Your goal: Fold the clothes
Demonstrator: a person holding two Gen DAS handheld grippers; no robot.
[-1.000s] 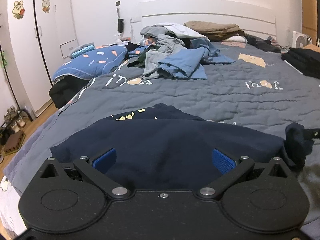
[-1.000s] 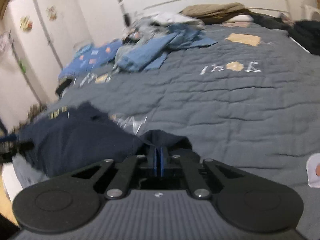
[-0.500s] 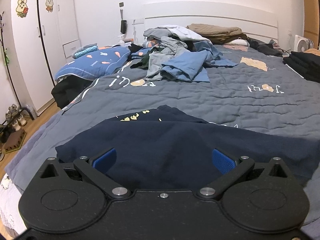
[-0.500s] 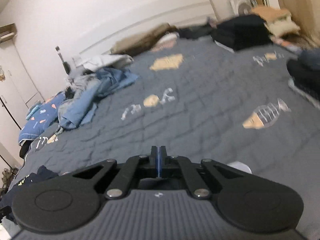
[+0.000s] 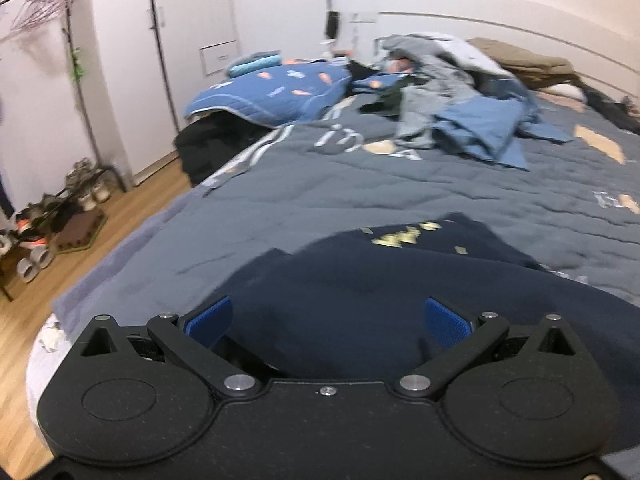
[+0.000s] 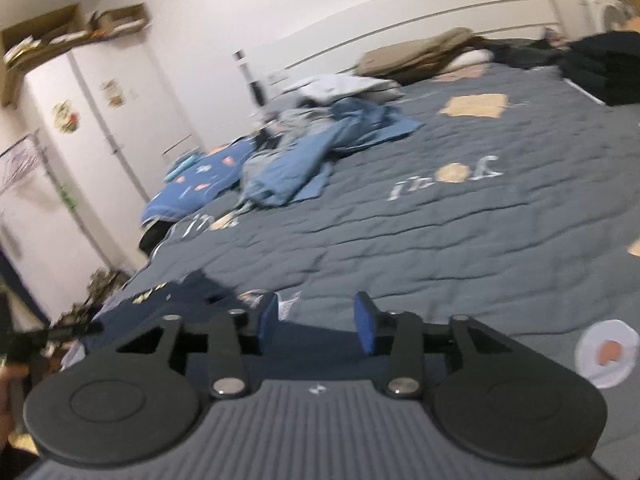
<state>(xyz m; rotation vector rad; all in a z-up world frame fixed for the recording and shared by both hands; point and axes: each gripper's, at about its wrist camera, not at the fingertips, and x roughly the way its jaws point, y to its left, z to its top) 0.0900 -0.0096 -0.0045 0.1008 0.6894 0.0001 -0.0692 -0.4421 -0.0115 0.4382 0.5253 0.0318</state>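
Note:
A navy garment (image 5: 400, 292) with a yellow print lies folded flat at the near edge of the bed. My left gripper (image 5: 328, 320) stands wide open low over its near left part. The cloth shows between the blue pads (image 5: 210, 318), and neither pad presses on it. In the right wrist view the navy garment (image 6: 168, 308) runs from lower left to under my right gripper (image 6: 317, 324). The right jaws are opening, and nothing is pinched between its pads (image 6: 366, 326).
The grey quilt (image 5: 440, 196) covers the bed. A heap of unfolded blue and grey clothes (image 5: 460, 120) and a blue pillow (image 5: 272, 92) lie at the far left. Tan folded clothes (image 6: 416, 56) and a black stack (image 6: 604, 68) sit further back. Wooden floor and shoes (image 5: 60, 216) lie left of the bed.
The right gripper was shut and now has its jaws apart, after swinging right and back over the navy garment. The left gripper stayed open and shifted left toward the bed's edge.

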